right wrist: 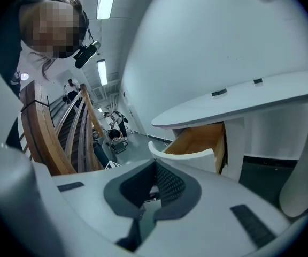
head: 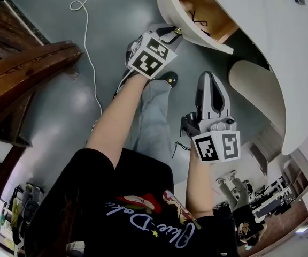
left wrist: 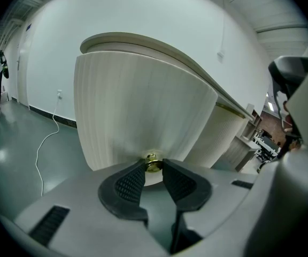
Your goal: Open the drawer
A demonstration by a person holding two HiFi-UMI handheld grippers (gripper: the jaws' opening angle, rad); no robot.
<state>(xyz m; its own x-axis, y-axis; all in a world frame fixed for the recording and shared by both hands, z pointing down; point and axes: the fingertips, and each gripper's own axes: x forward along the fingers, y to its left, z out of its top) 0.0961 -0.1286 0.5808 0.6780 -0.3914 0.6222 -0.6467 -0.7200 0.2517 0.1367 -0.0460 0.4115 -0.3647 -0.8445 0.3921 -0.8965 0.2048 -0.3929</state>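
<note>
The left gripper has its jaws drawn in narrow on the small brass knob, one ribbed black pad pressed to each side of it, so the grip on the handle is made. The knob sits low in the middle of the curved, ribbed cream drawer front, which fills most of the left gripper view. In the head view the drawer stands well out from the white rounded desk. Its wooden inside is open to sight, and a thin dark cord-like thing lies in it. The right gripper view shows the same from the side: the wooden box juts out from under the desk top and the curved front is carried clear of the body. The right gripper takes no part. Its jaws are together with nothing between them, and it hangs apart from the drawer, lower and nearer the person. Beyond lie the grey floor, a white cable trailing across it, and a wooden stair rail. I judge the opening largely done. What may remain is a little more pull, if the drawer has travel left, which cannot be told here, and then letting go of the knob.
</note>
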